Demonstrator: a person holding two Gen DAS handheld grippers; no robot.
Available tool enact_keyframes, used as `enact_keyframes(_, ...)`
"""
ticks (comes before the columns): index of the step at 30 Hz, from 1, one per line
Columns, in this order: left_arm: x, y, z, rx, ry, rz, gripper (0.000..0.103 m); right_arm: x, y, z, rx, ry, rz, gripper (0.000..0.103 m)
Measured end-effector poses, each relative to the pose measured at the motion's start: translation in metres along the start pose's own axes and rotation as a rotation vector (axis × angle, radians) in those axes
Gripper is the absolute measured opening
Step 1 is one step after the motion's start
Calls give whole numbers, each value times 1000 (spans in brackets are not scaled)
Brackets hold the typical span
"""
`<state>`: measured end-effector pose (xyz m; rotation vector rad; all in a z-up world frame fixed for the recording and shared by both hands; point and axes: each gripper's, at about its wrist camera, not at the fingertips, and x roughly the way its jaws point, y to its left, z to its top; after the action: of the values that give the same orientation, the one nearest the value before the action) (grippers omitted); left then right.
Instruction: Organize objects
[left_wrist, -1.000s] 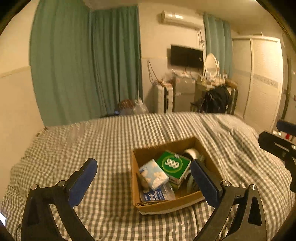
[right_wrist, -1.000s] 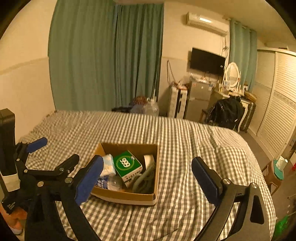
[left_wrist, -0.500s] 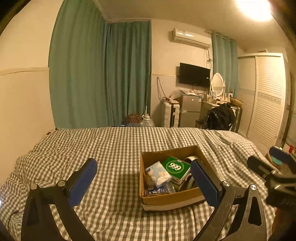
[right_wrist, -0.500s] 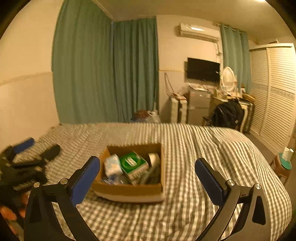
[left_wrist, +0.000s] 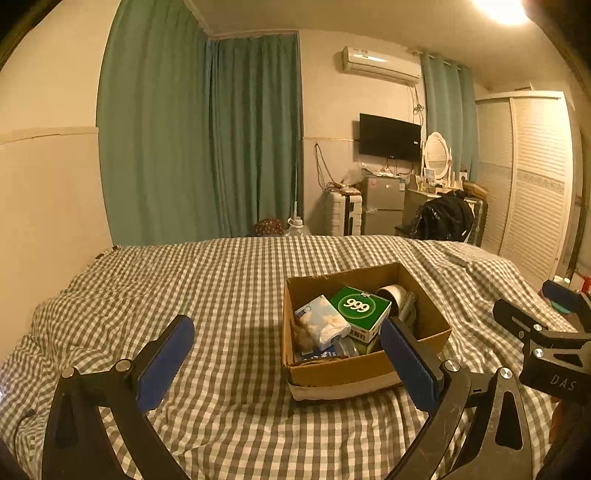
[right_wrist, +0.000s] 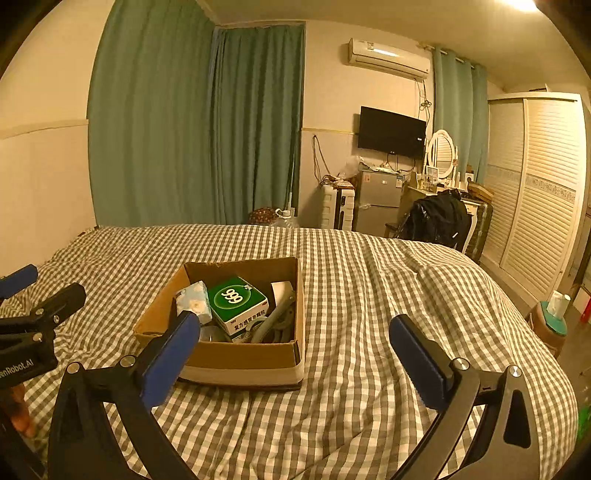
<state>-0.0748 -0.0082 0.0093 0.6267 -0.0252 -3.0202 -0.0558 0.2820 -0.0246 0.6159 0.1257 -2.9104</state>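
An open cardboard box (left_wrist: 424, 295) (right_wrist: 236, 360) sits on the checked bed cover. Inside lie a green "999" carton (left_wrist: 360, 308) (right_wrist: 236, 297), a pale tissue pack (left_wrist: 321, 326) (right_wrist: 194, 299), a white roll (left_wrist: 393, 293) (right_wrist: 282, 290), a grey hose (right_wrist: 275, 321) and a clear bottle (left_wrist: 345, 347). My left gripper (left_wrist: 286, 349) hovers open in front of the box, its right finger overlapping the box's near right corner. My right gripper (right_wrist: 295, 343) is open too, held back from the box. Nothing sits between either pair of fingers.
The checked bed (left_wrist: 221, 288) (right_wrist: 388, 295) spreads all around the box. Green curtains (left_wrist: 207, 140), a fridge (left_wrist: 382, 205), a black bag on a chair (left_wrist: 445, 218) and a louvred wardrobe (right_wrist: 535, 206) stand beyond. A small stool with a cup (right_wrist: 556, 314) stands right of the bed.
Both grippers have pulled back and risen a little, so the box looks farther off and more of the room shows. Their fingers stay open. The box and its contents have not moved.
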Motion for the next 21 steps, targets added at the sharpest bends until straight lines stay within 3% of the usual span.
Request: enact_keyframes(21, -2, -10, -4, 25, 16, -9, 103, -10, -2, 2, 22, -4, 12, 103)
